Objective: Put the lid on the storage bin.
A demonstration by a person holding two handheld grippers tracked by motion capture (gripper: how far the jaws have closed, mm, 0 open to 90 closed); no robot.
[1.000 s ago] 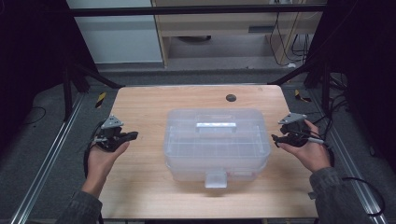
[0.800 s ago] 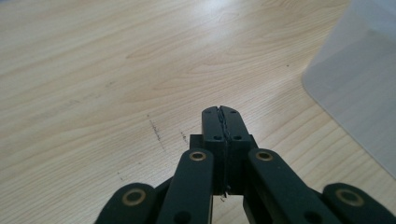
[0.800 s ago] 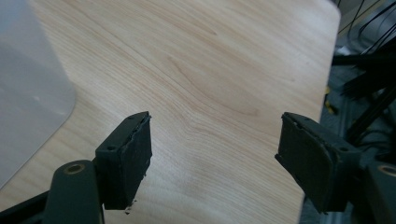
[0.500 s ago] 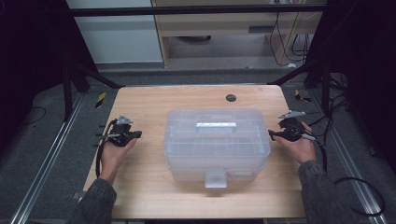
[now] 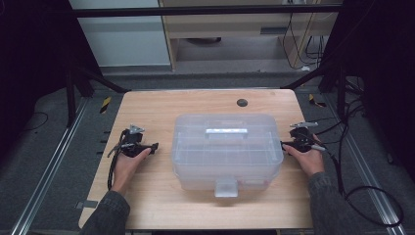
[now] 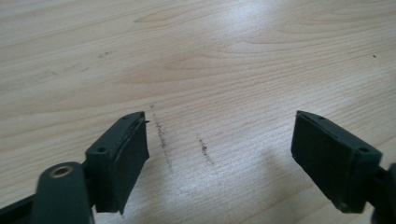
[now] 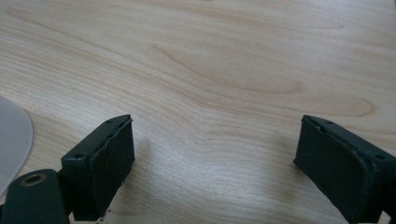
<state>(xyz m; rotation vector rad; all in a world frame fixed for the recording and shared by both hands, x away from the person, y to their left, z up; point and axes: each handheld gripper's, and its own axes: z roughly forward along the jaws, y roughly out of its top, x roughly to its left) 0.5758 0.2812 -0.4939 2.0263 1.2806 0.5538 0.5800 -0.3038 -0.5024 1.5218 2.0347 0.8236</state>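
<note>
A clear plastic storage box (image 5: 226, 152) with a lid, a top handle and a front latch stands in the middle of the wooden table (image 5: 161, 105). My left gripper (image 5: 154, 146) sits low over the table just left of the box, pointing at its side. Its jaws have just been opening and stand wide apart (image 6: 222, 126) over bare wood, with nothing between them. My right gripper (image 5: 284, 143) is close to the box's right side. Its jaws have also just been opening and are wide (image 7: 215, 128) and empty. A corner of the box (image 7: 11, 140) shows at the left edge.
A small black round spot (image 5: 242, 103) lies on the table behind the box. Cables (image 5: 362, 196) trail off the table's right side. Dark frame bars and a shelf unit stand beyond the far edge.
Both hands have come down toward the table and moved inward, closer to the box's sides. The box has not moved.
</note>
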